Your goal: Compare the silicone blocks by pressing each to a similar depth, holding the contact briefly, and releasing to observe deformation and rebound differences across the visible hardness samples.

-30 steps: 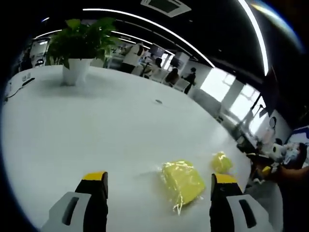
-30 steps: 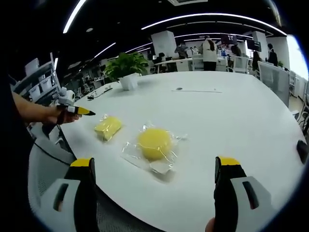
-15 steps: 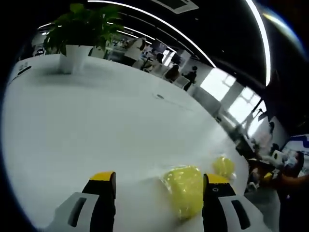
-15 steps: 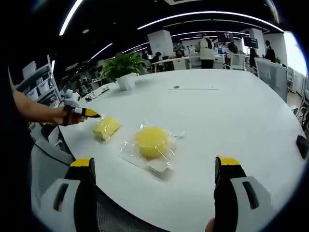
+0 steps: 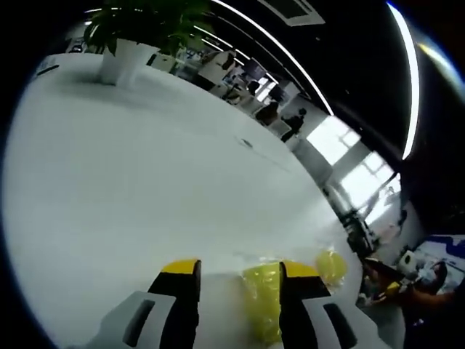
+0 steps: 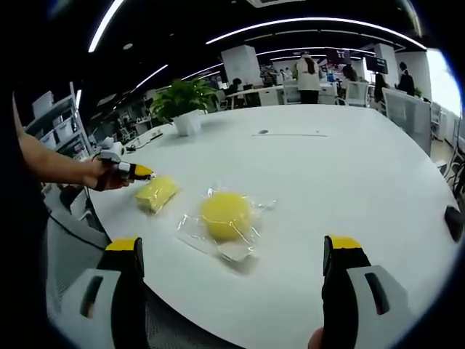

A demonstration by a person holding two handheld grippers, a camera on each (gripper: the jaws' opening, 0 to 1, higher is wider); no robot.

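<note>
Left gripper view: left tongs (image 5: 240,270) low over the white surface (image 5: 123,174), jaws partly open and apart, with the nearer yellow block (image 5: 263,298) between them, closer to the right jaw. Cannot tell whether either jaw touches it. The round yellow sample (image 5: 331,266) lies just beyond, to the right. Potted plant (image 5: 131,36) far back on the surface.

Right gripper view: right tongs (image 6: 236,251) wide open and empty, hanging off the near edge of the surface (image 6: 349,167). Round yellow sample (image 6: 227,215) sits in a clear plastic wrapper (image 6: 227,251), straight ahead between the jaws but well short of them. The yellow block (image 6: 156,193) lies near it to the left, with the left tongs (image 6: 131,171) at its far end, held in the person's hand (image 6: 102,174). Potted plant (image 6: 186,102) stands beyond.

Judgement: left tongs are lined up to press or pinch the block first; the right pair waits back, probably keeping a clear look at both samples. Samples lie side by side near the edge, likely so each is within easy reach for a like-for-like press. Wrapper may slide or crinkle under contact. No pressing of the round sample has begun.
</note>
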